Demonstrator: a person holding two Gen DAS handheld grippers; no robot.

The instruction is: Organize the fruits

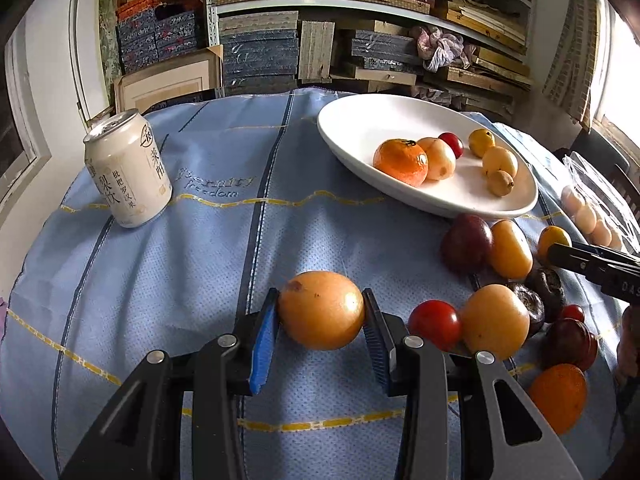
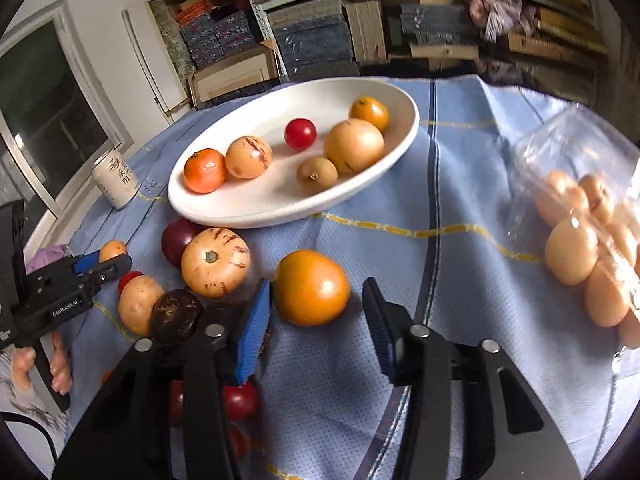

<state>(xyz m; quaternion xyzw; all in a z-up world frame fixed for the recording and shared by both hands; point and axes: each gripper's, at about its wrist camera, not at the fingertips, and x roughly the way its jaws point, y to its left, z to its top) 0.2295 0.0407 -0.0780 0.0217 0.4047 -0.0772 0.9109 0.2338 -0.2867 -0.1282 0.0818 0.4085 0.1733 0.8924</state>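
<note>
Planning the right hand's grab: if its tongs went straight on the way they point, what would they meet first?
Probably the orange fruit sitting between the right tongs; the plate lies farther on.

1. The tabletop is covered by a pale blue cloth with dark blue stripes and yellow dashed lines.
2. A cream drink can stands upright near the cloth's far left edge.
3. A white oval plate rests toward the far side, with fruit inside it.
4. Just in front of the plate lies a loose cluster on the cloth: a striped pale fruit, a dark purple fruit, a wrinkled dark brown fruit, small red ones, and an orange fruit.
5. A clear plastic bag of pale round fruit lies to the right.
</note>
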